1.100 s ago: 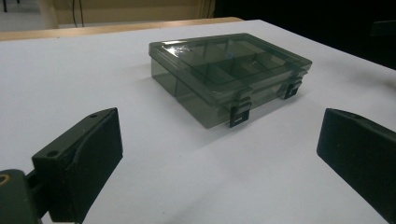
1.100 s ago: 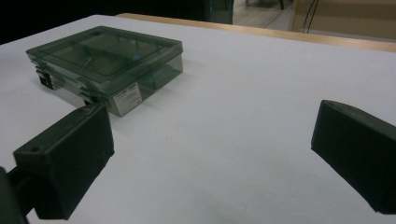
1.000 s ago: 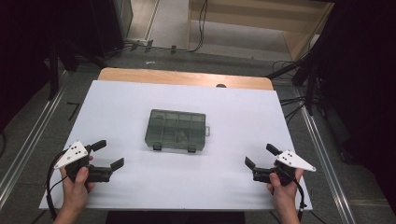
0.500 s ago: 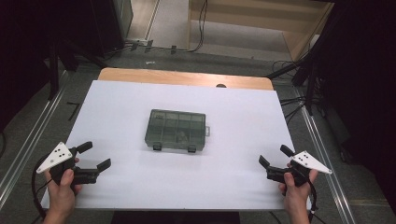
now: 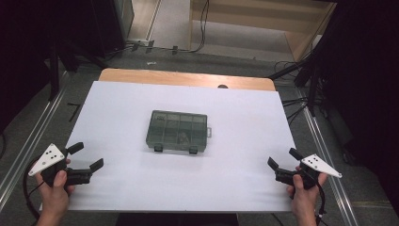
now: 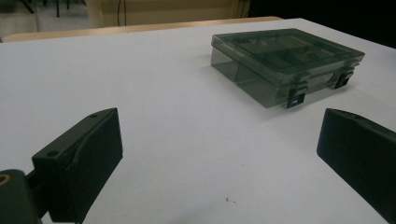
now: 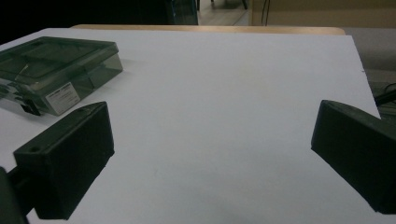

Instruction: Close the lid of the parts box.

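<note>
A dark translucent compartment box [image 5: 177, 132] with its lid closed lies flat at the middle of the white table [image 5: 141, 99]. It has two black latches on its near side and a white label on its right end. My left gripper [image 5: 85, 156] is open near the front left corner, well apart from the box [image 6: 285, 63], nothing between its jaws. My right gripper [image 5: 283, 158] is open near the front right corner, also empty, with the box [image 7: 51, 70] far off to its left.
A bare wooden strip [image 5: 188, 77] shows along the table's far edge. Metal rails [image 5: 28, 141] run on the floor at both sides, and cables [image 5: 296, 101] lie on the floor to the right. A wooden shelf unit [image 5: 263, 19] stands beyond the table.
Both hands have drawn back and outward toward the front corners, then the left came slightly inward again. Both grippers stayed open; the box has not moved.
</note>
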Demonstrator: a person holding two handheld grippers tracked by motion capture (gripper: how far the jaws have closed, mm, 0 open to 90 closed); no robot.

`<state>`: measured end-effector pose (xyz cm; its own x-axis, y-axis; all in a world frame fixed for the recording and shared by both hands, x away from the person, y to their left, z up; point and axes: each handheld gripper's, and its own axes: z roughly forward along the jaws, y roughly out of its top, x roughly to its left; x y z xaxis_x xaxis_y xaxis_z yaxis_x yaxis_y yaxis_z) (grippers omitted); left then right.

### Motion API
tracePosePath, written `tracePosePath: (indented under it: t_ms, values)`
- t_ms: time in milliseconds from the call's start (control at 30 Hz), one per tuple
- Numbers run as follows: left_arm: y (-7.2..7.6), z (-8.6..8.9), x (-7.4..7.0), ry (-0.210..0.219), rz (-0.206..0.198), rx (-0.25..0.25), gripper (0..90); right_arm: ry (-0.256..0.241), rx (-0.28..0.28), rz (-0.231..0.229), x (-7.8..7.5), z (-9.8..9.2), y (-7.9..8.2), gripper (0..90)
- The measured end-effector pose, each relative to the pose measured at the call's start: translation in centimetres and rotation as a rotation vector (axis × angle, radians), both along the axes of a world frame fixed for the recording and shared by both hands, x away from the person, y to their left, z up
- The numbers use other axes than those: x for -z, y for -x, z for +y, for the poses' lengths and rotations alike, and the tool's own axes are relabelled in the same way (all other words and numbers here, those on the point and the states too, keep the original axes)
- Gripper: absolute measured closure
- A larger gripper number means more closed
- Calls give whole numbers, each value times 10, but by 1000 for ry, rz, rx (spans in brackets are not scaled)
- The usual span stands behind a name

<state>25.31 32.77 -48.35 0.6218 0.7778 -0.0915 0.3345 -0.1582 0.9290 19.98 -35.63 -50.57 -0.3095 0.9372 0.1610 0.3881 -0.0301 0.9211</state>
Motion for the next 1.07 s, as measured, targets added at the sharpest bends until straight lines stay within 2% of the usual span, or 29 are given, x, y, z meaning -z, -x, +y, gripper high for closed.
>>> tracePosePath:
  t_ms: [267,500,600,667,833,1067]
  values:
    - [-1,-4,3,-16,11,1,0,4,10,14,7,-1,-1,0]
    - [-3,-7,6,-33,22,-17,0,5,14,18,10,1,-2,0]
    - [-4,-9,8,-32,24,-4,0,8,10,16,12,3,-4,0]
    - [-5,-11,9,-46,29,-21,0,13,15,21,14,4,-4,0]
    - [-5,-13,9,-68,24,-26,0,0,18,21,14,3,-5,0]
    - [-6,-14,10,-68,32,-22,0,30,5,20,14,7,-6,0]
